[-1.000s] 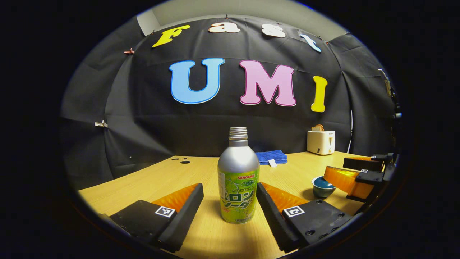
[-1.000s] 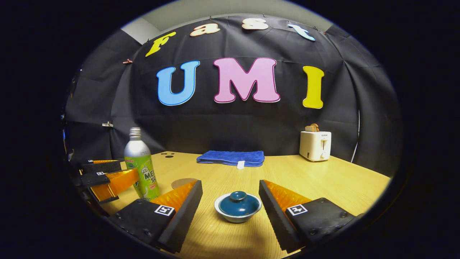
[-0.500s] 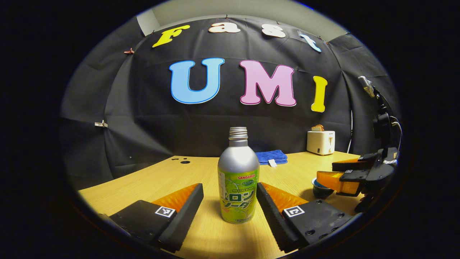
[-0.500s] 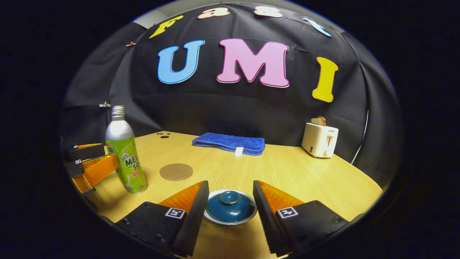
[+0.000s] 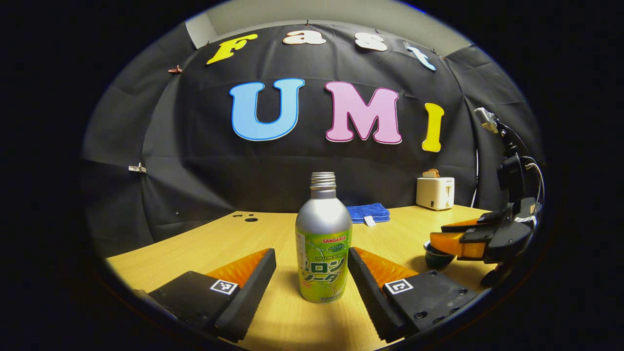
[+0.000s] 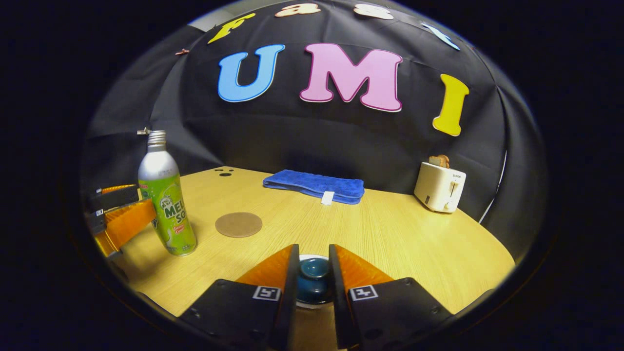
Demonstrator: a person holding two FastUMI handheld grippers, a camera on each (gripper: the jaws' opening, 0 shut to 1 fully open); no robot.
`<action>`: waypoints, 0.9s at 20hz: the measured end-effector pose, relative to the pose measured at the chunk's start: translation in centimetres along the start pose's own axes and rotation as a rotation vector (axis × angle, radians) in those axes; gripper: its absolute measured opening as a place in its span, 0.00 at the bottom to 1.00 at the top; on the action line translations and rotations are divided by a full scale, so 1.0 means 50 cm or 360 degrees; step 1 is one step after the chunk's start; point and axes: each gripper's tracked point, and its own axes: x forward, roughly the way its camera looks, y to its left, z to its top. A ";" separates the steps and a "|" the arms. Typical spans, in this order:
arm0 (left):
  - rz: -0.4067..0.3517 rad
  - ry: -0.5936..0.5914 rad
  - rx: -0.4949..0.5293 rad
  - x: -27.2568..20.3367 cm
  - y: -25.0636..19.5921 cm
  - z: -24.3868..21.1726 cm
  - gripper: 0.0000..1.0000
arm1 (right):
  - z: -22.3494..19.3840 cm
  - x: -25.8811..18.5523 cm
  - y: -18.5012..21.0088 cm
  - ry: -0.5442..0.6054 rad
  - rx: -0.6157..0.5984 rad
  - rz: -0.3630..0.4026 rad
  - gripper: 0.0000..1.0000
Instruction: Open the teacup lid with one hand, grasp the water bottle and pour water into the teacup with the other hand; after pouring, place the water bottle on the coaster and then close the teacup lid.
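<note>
A: Our right hand-held gripper (image 6: 312,273) has dropped over the teacup (image 5: 435,254) in the last second and closed, pinching the lid (image 6: 312,279) knob.

B: So lifting comes next. The left hand-held gripper (image 5: 312,273) stays spread around the upright silver-and-green bottle (image 5: 323,243) on the worktop (image 6: 399,234), not touching it.

In the right gripper view, the coaster (image 6: 239,224) lies between the water bottle (image 6: 165,202) and towel (image 6: 314,184).
</note>
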 end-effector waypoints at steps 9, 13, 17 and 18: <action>-0.0030 -0.0002 0.0001 0.003 -0.007 0.003 0.94 | 0.030 -0.037 -0.010 -0.0173 0.0075 0.0025 0.29; -0.0088 -0.0001 0.0000 0.018 -0.019 0.003 0.94 | 0.056 -0.066 -0.032 -0.0358 0.0145 -0.0028 0.29; -0.0083 -0.0001 0.0000 0.044 -0.019 0.004 0.94 | 0.053 -0.071 -0.037 -0.0367 0.0145 -0.0043 0.28; -0.0085 0.0002 0.0001 0.052 -0.019 0.002 0.94 | 0.052 -0.071 -0.037 -0.0365 0.0144 -0.0041 0.28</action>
